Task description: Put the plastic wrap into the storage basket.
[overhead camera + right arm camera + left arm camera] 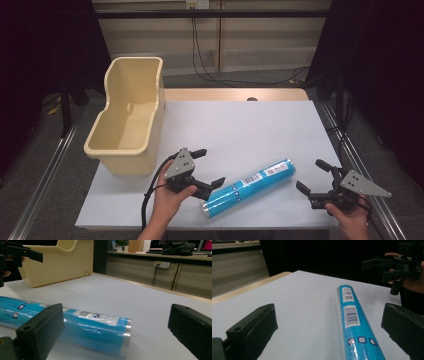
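**Both grippers open at the ends of the blue roll**

The left gripper (206, 170) hangs with its jaws spread wide at the near-left end of the blue roll (250, 187), holding nothing; its own view looks straight down the roll's length with a jaw on either side. The right gripper (312, 176) is likewise wide open and empty, just off the roll's far-right end.

The roll lies flat on the white table (240, 125), slanting from lower left to upper right, well apart from the cream bin (131, 117) at the left edge.

The risk lies in the glossy wrap: a round, slick tube can roll or squirt out if a jaw closes off-centre. Whether the left jaw tip already touches the roll's end is hard to tell from above.
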